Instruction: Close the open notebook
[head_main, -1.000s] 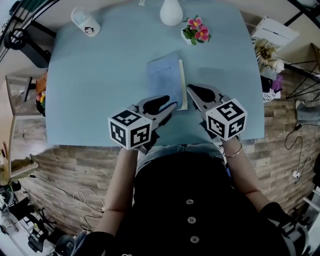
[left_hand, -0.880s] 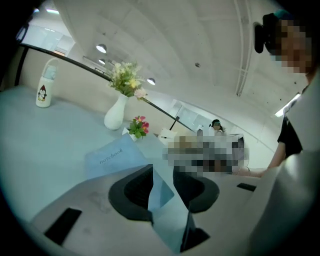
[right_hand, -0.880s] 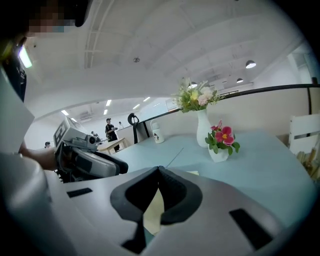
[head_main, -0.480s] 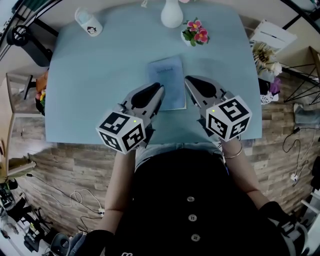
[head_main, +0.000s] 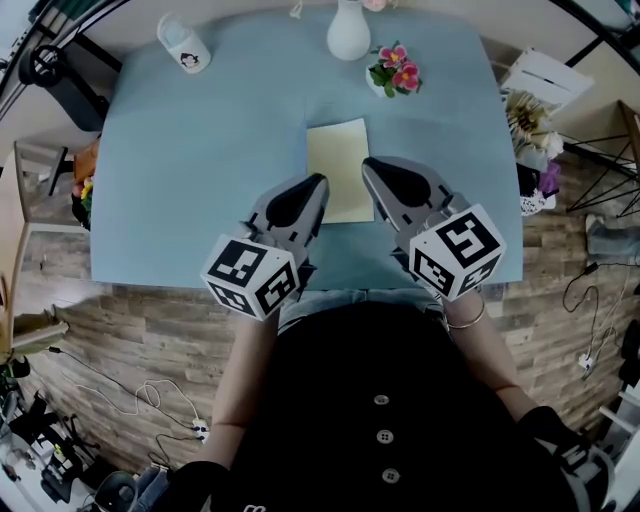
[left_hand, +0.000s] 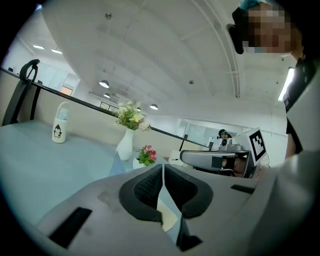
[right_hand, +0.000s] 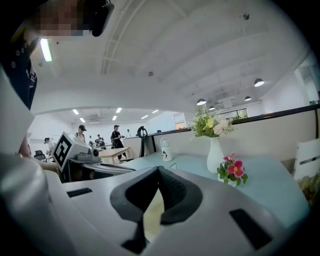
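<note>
Both jaws shut and empty; notebook closed, flat on surface.
Left gripper (head_main: 318, 181): the padded black jaws have just been closing and now meet tip to tip, nothing between them. Right gripper (head_main: 368, 164): jaws likewise pressed together, empty. Between and just past the two tips lies the notebook (head_main: 337, 160), a thin rectangle, plain pale-yellow cover up, on the smooth light-blue surface (head_main: 200, 170). Farther back: small pot of pink flowers (head_main: 396, 68), rounded white vase (head_main: 348, 38), white bottle with penguin print (head_main: 183, 46) at the far left corner.
</note>
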